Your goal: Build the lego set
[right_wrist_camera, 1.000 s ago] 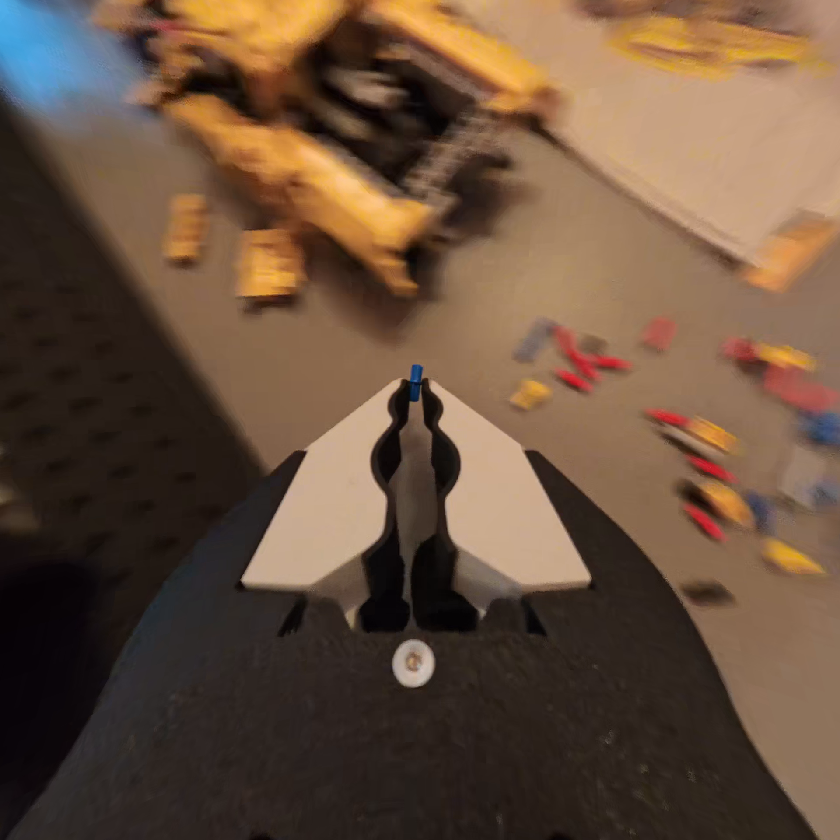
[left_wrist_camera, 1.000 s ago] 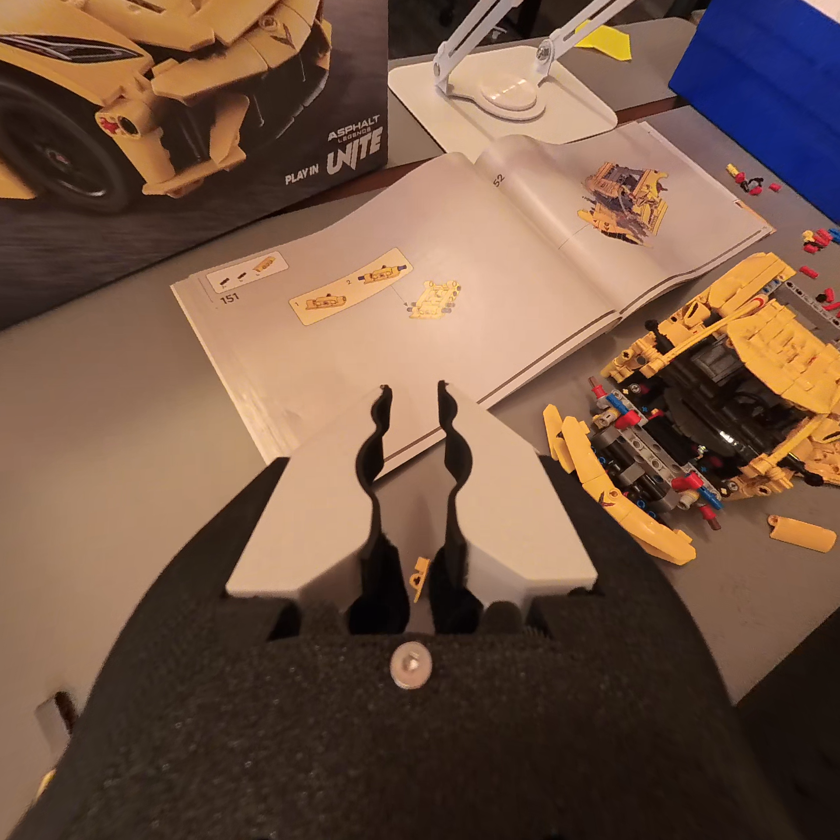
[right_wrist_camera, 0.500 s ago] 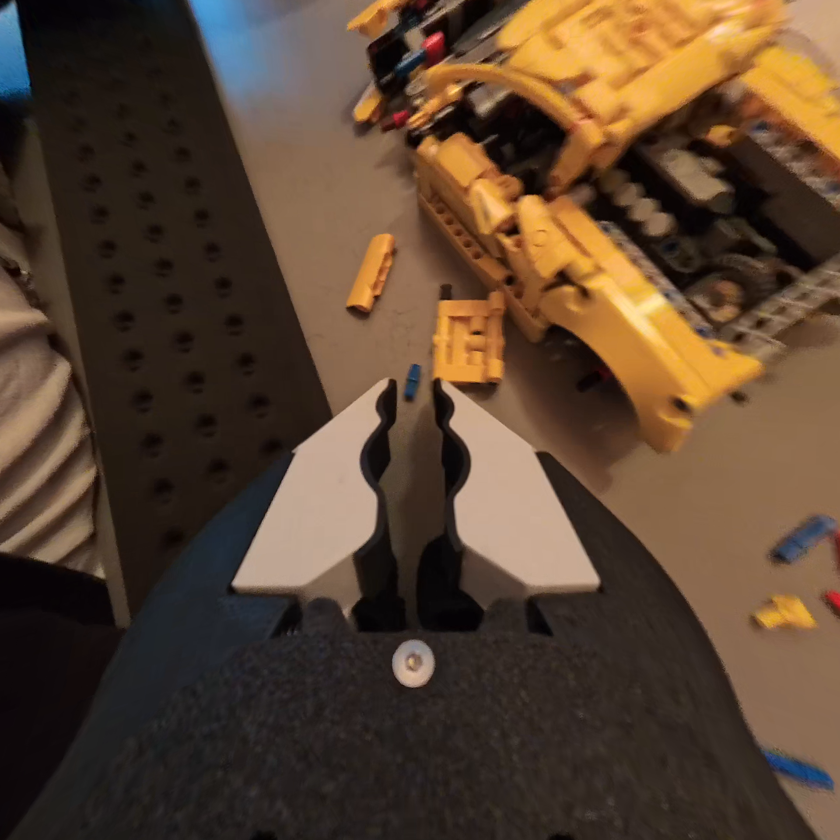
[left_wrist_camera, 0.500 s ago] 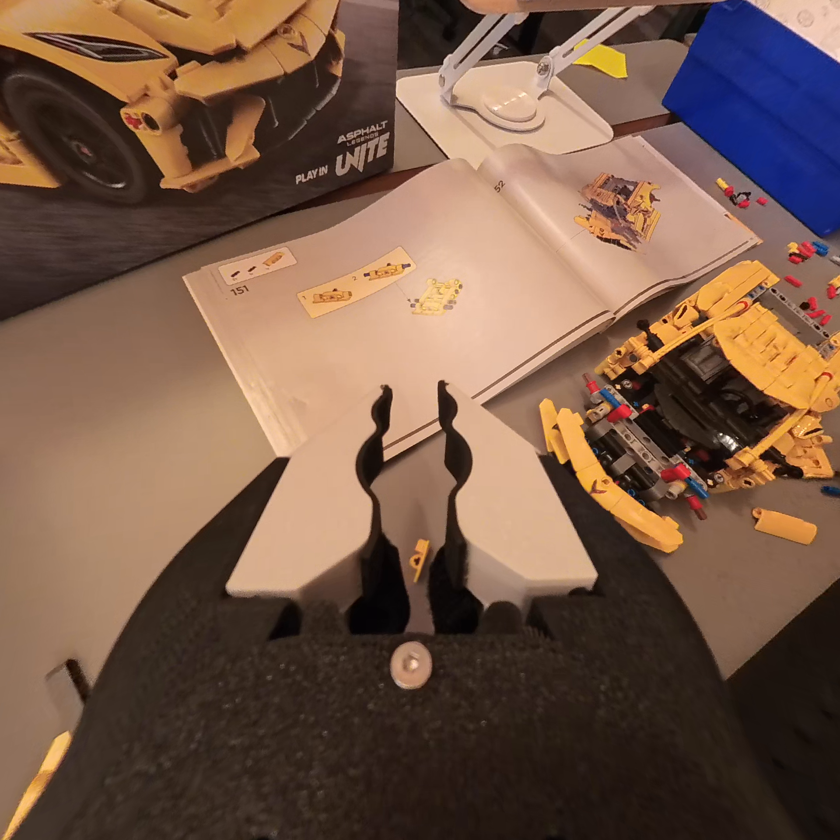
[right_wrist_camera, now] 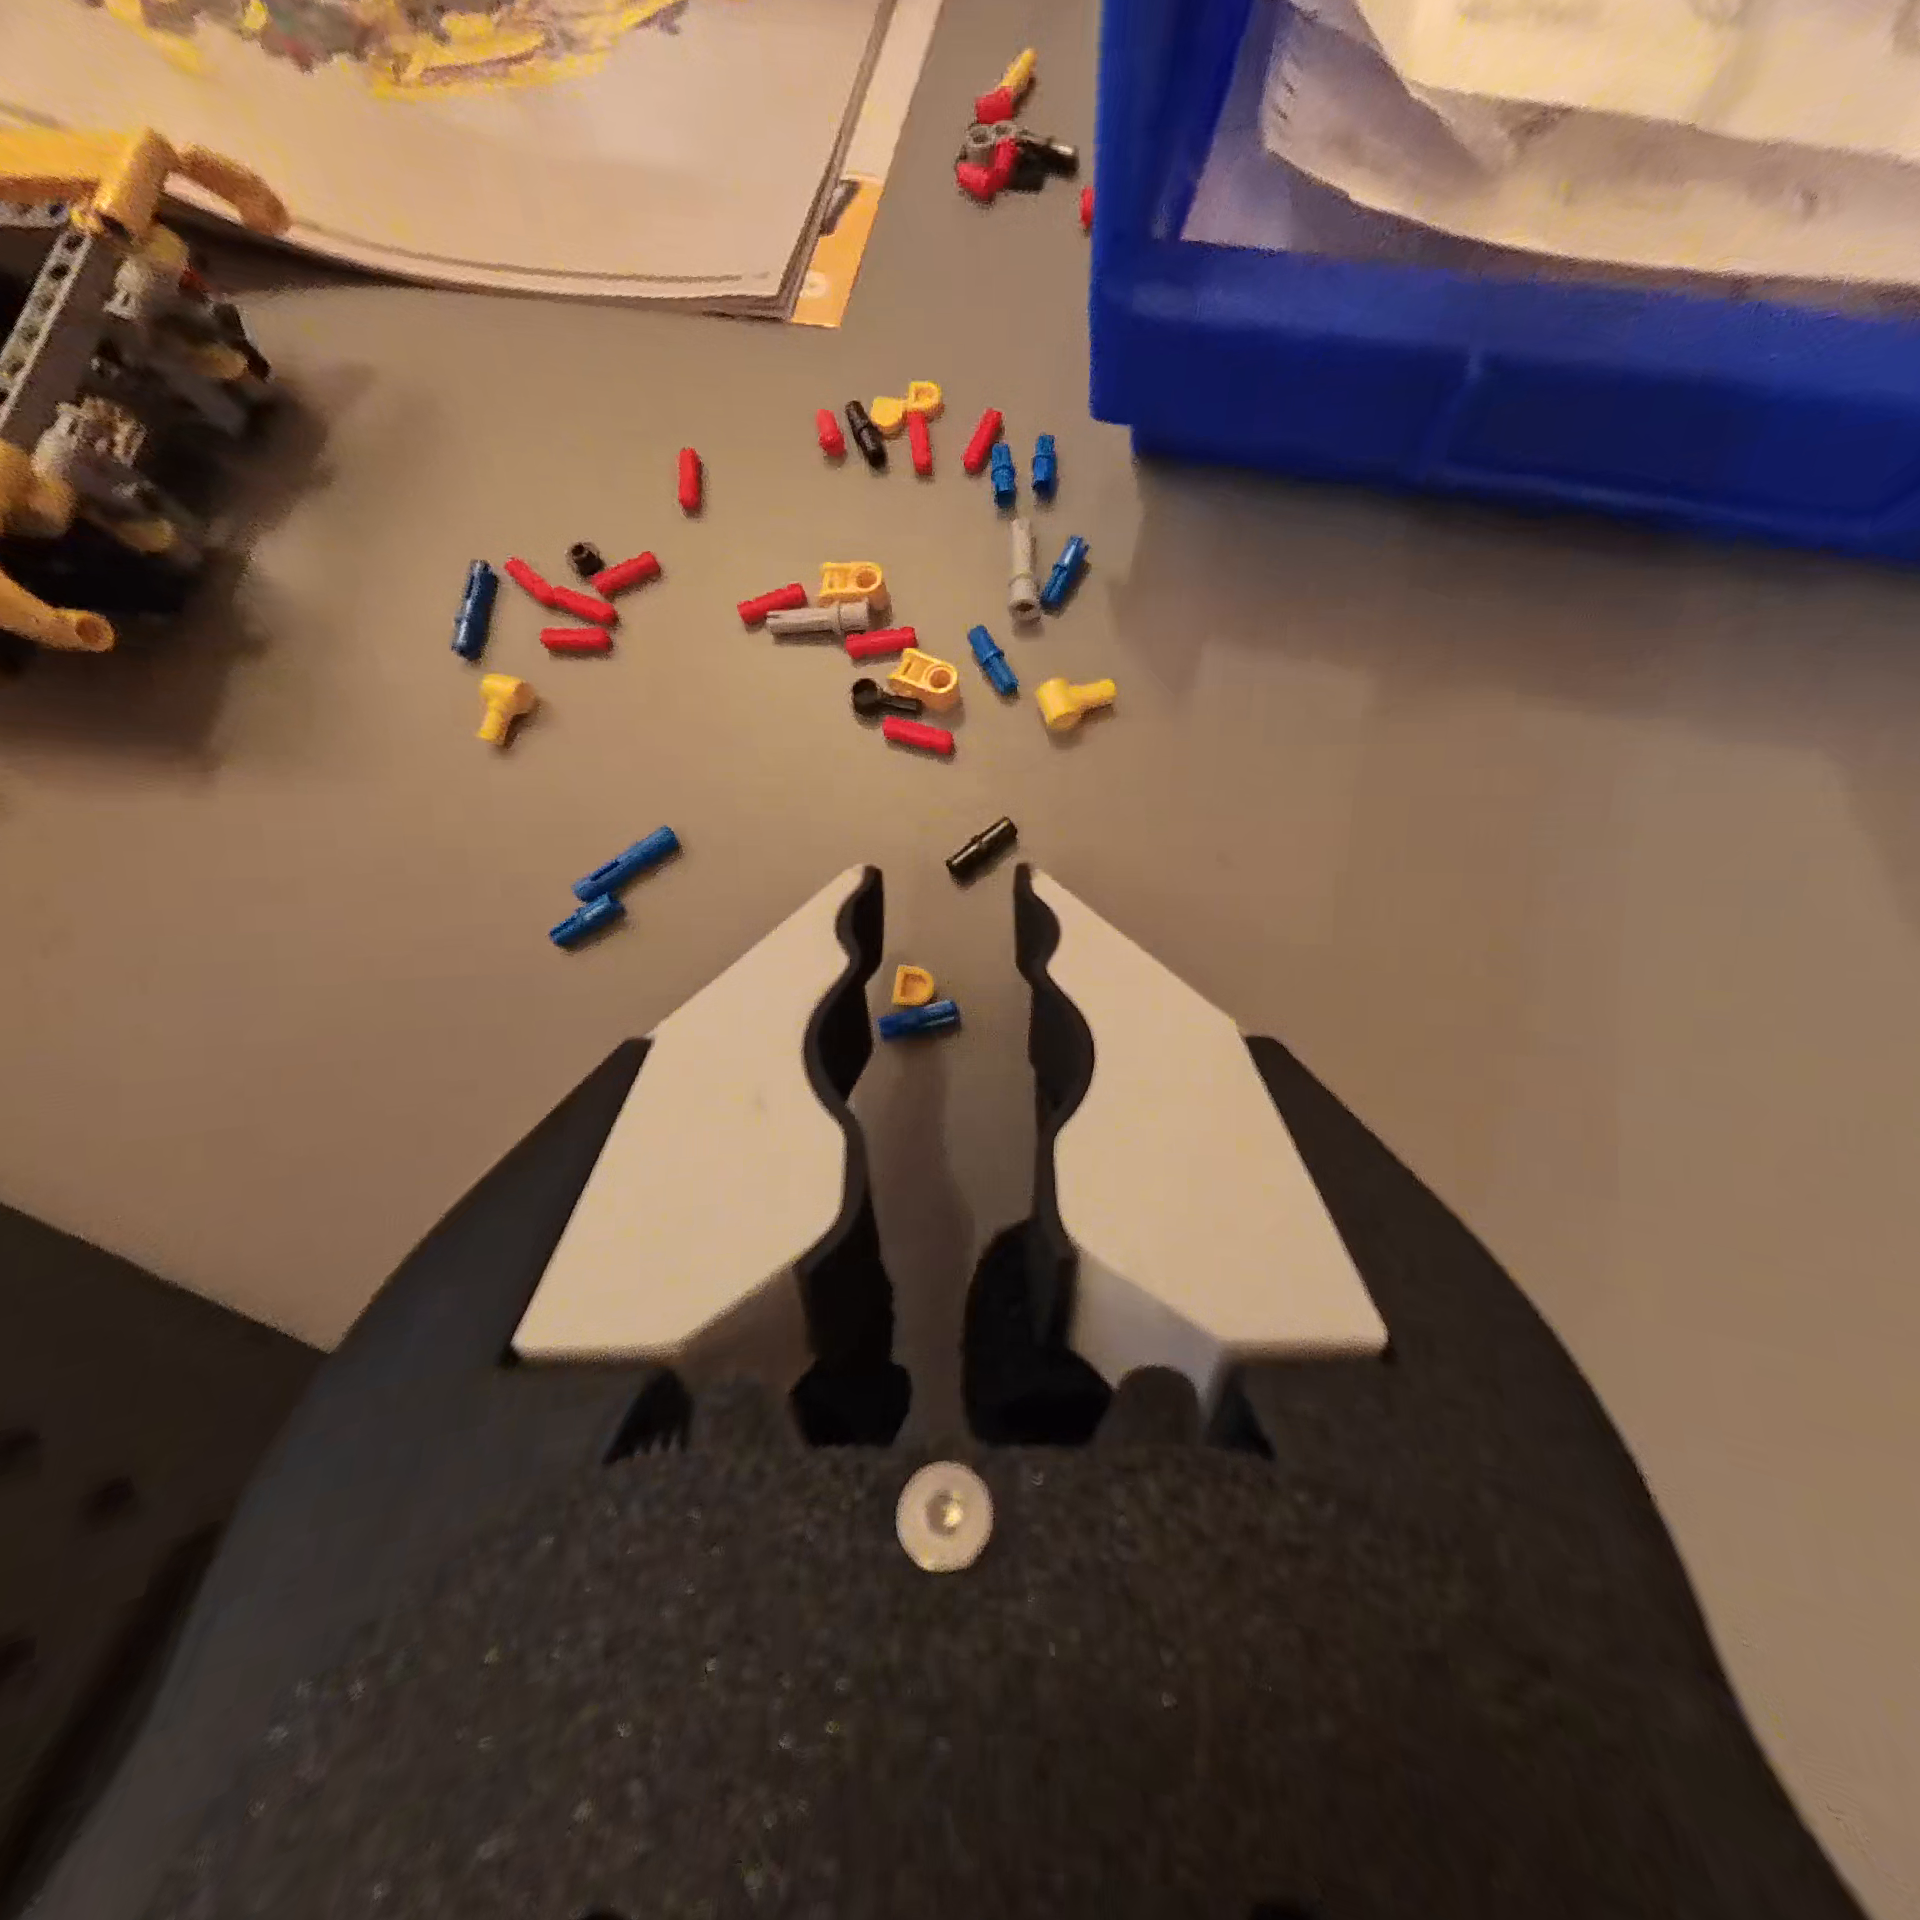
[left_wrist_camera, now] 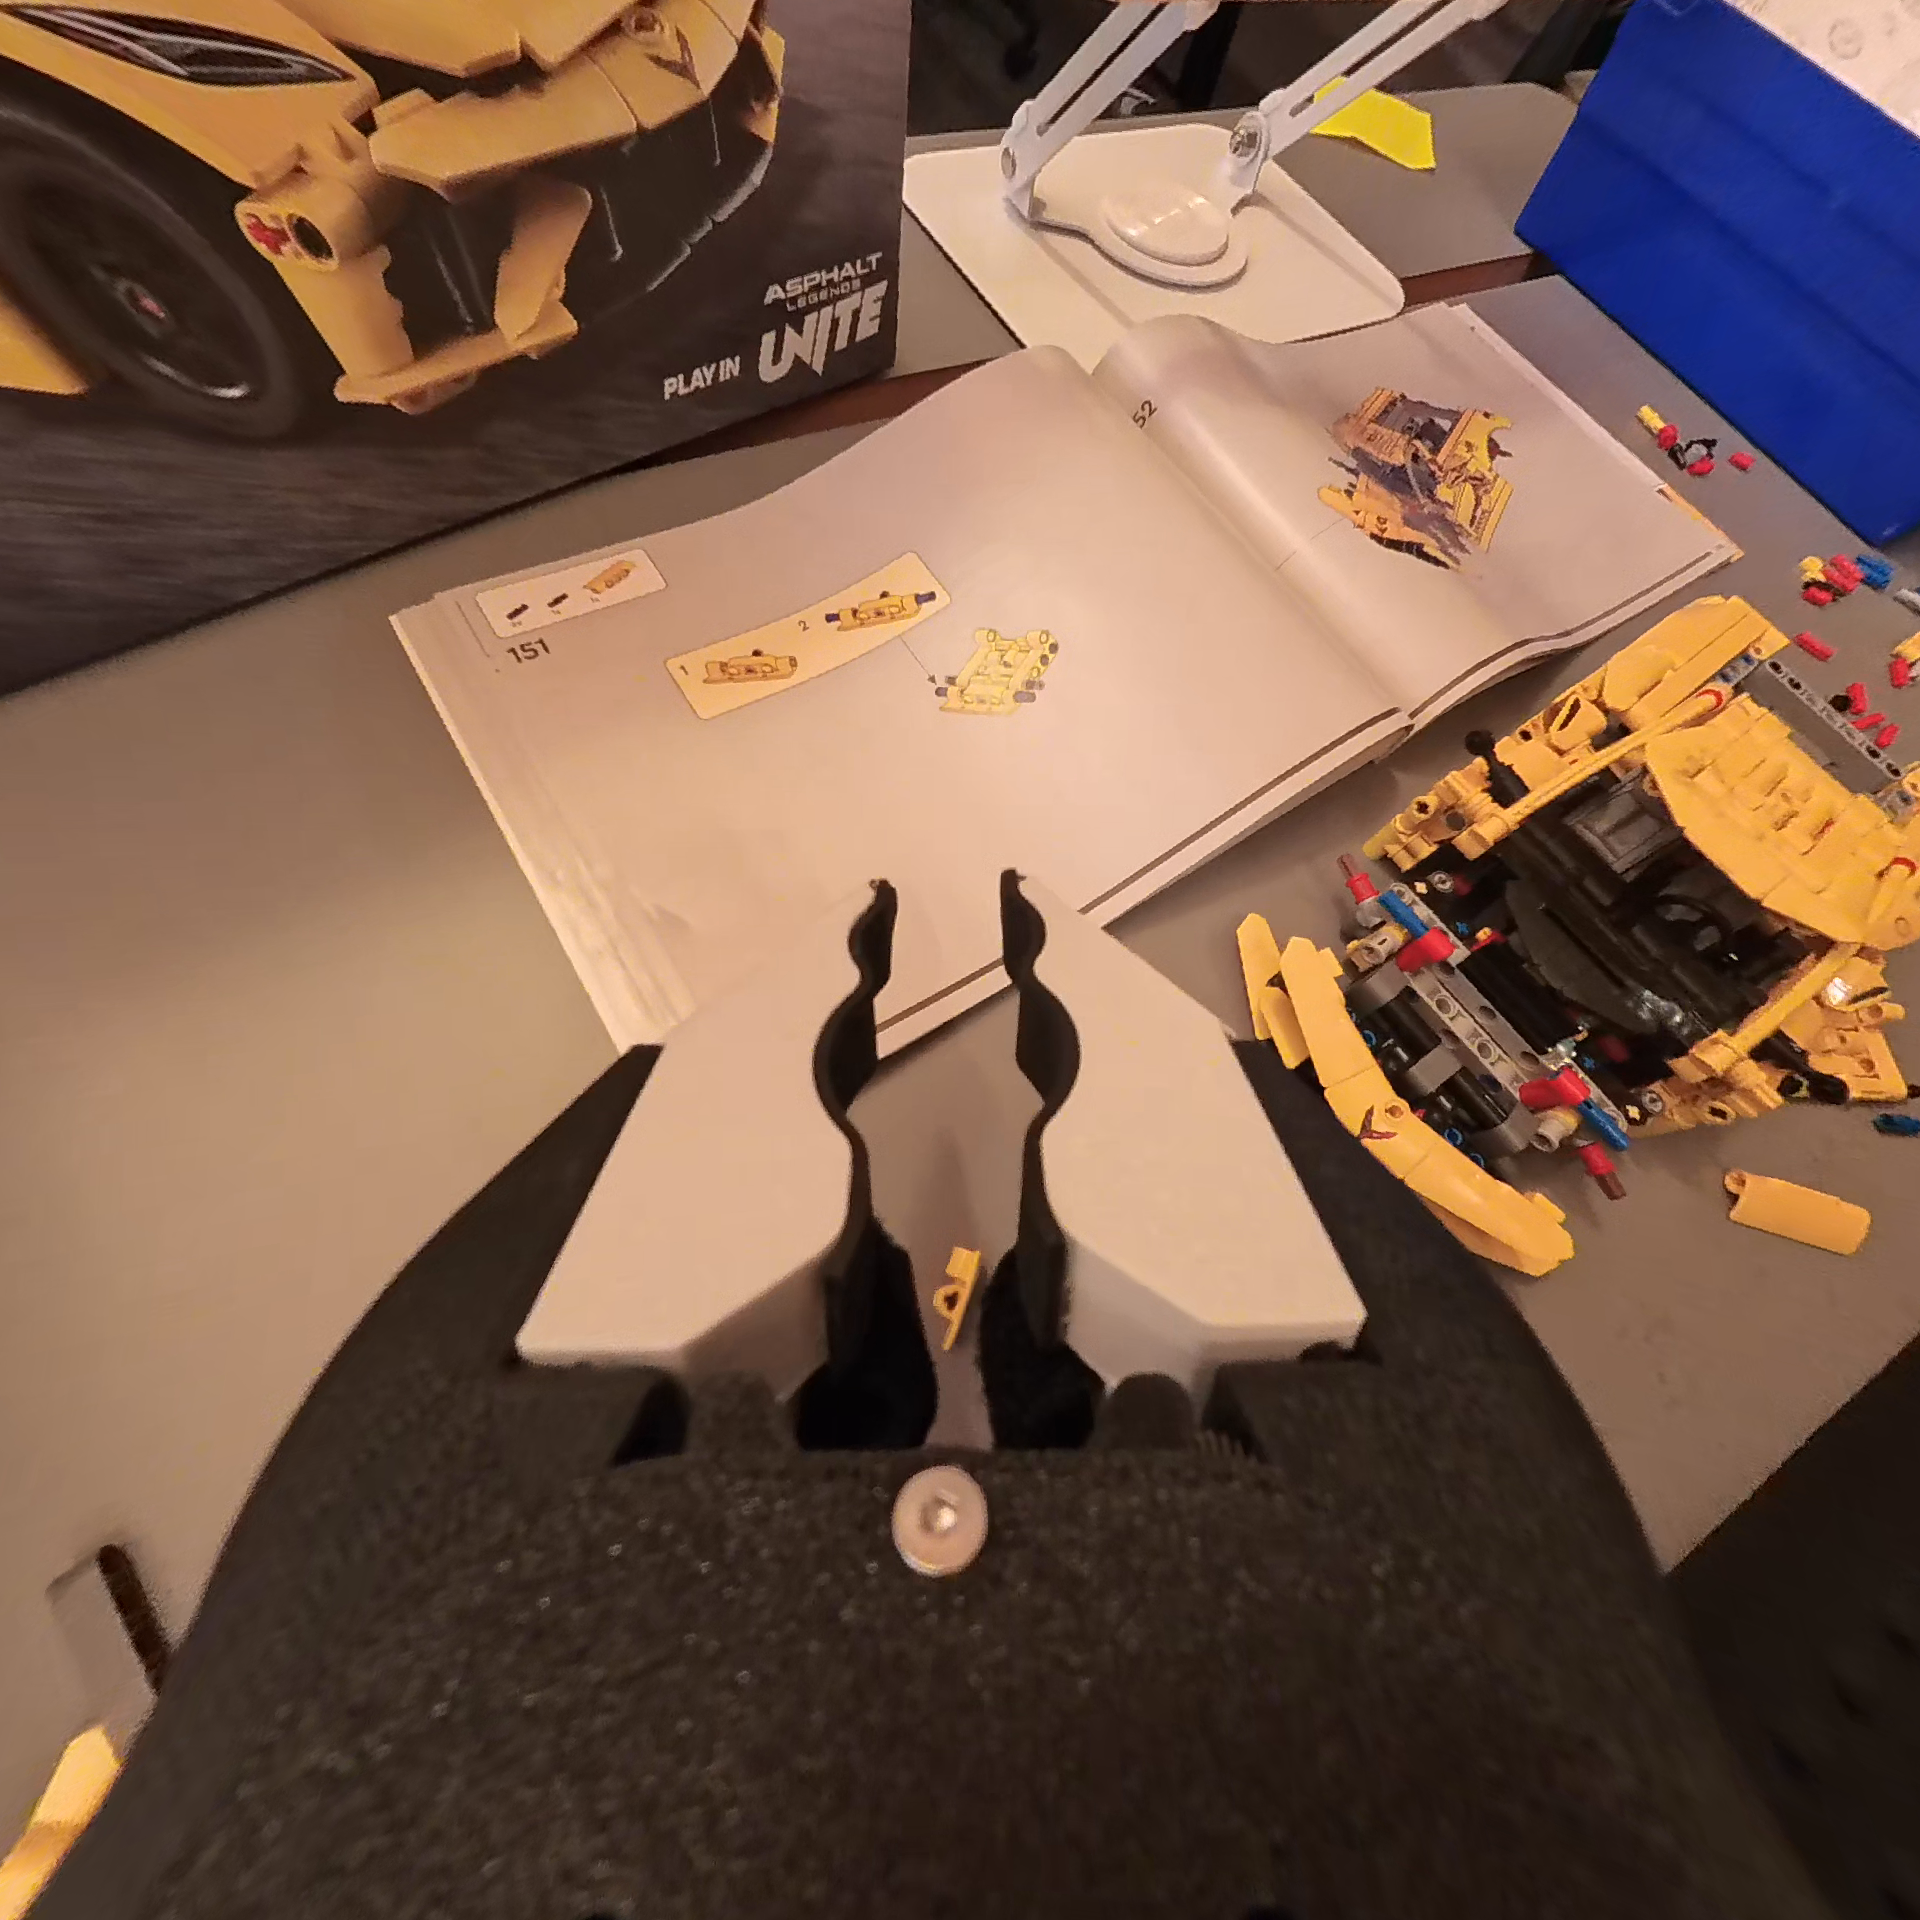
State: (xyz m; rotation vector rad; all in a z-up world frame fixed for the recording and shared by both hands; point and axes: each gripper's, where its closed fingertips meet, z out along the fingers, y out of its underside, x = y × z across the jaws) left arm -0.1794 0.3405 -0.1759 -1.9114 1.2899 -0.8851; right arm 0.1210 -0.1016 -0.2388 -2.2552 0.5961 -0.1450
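The partly built yellow car (left_wrist_camera: 1621, 935) lies on the grey table right of the open instruction booklet (left_wrist_camera: 987, 623). My left gripper (left_wrist_camera: 948, 883) is open above the booklet's near edge, holding nothing at its tips. A small yellow piece (left_wrist_camera: 958, 1294) shows deep in the gap between its fingers; I cannot tell if it lies on the table. My right gripper (right_wrist_camera: 945, 878) is open low over a scatter of loose pins (right_wrist_camera: 831, 582). A blue pin (right_wrist_camera: 920, 1020) and a small yellow piece (right_wrist_camera: 912, 984) lie on the table between its fingers. A black pin (right_wrist_camera: 982, 849) lies just past its tips.
The set's box (left_wrist_camera: 416, 260) stands at the back left, beside a white lamp base (left_wrist_camera: 1153, 229). A blue bin (right_wrist_camera: 1507, 364) holding white paper stands right of the pins. Two blue pins (right_wrist_camera: 623, 883) lie left of my right gripper. A loose yellow panel (left_wrist_camera: 1797, 1221) lies near the car. One gripper's finger ends stand about 55 cm off the other's. The partly built yellow car (left_wrist_camera: 1621, 935) sits 20 cm or so from the ends of my left fingers.
My right gripper held a blue pin, let it go beside the car, then swung over to the loose pins. My left gripper has barely moved and stays open.
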